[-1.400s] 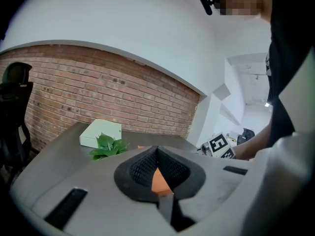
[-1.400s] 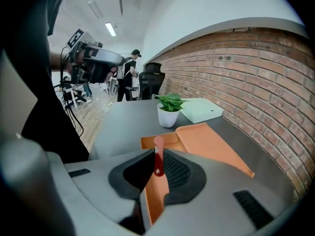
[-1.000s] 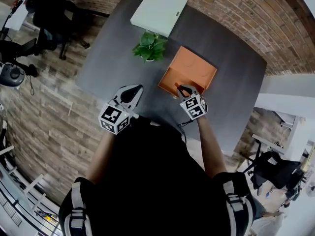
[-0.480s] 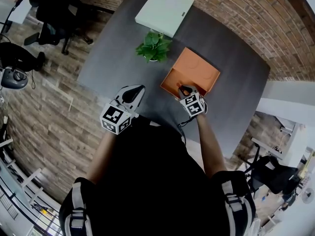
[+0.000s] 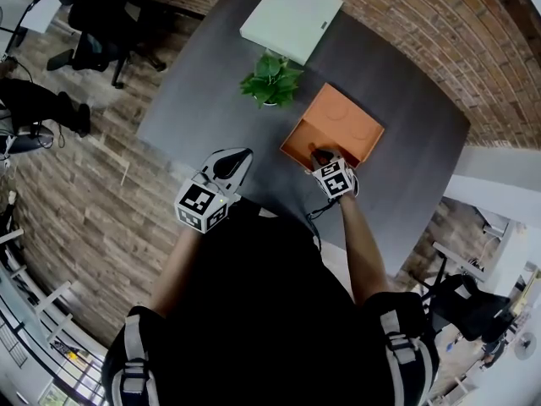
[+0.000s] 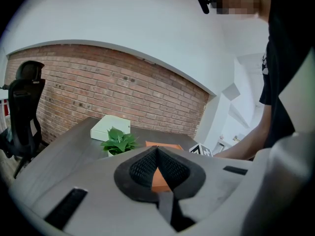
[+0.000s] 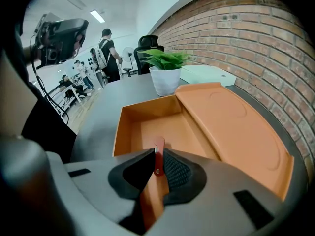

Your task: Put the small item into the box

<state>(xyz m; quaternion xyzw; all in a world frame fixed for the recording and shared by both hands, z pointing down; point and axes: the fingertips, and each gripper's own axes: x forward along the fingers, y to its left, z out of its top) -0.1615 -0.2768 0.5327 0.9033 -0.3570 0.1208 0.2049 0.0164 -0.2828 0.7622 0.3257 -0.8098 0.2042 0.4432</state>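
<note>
Left gripper point(image 5: 236, 160): my jaws pressed together, nothing between them, at the near edge of the table point(image 5: 194, 100). Right gripper point(image 7: 157, 166): my jaws clamped on the small red item point(image 7: 159, 155), which hangs over the open orange box point(image 7: 147, 110).

one dark grey tabletop point(image 5: 194, 100) carries three things: one open orange cardboard box point(image 5: 334, 134), one small green plant in a white pot point(image 5: 270, 79) and one flat white rectangular box point(image 5: 292, 17). there are two grey tongs, the left tongs point(image 5: 239, 156) and the right tongs point(image 5: 321, 154), and two cubes with square markers point(image 5: 201, 205), one on each. one thin red-orange strip point(image 7: 158, 157) is pinched in the right tongs; the left tongs are closed on nothing. the left gripper view shows one black office chair point(image 6: 22, 112).
</note>
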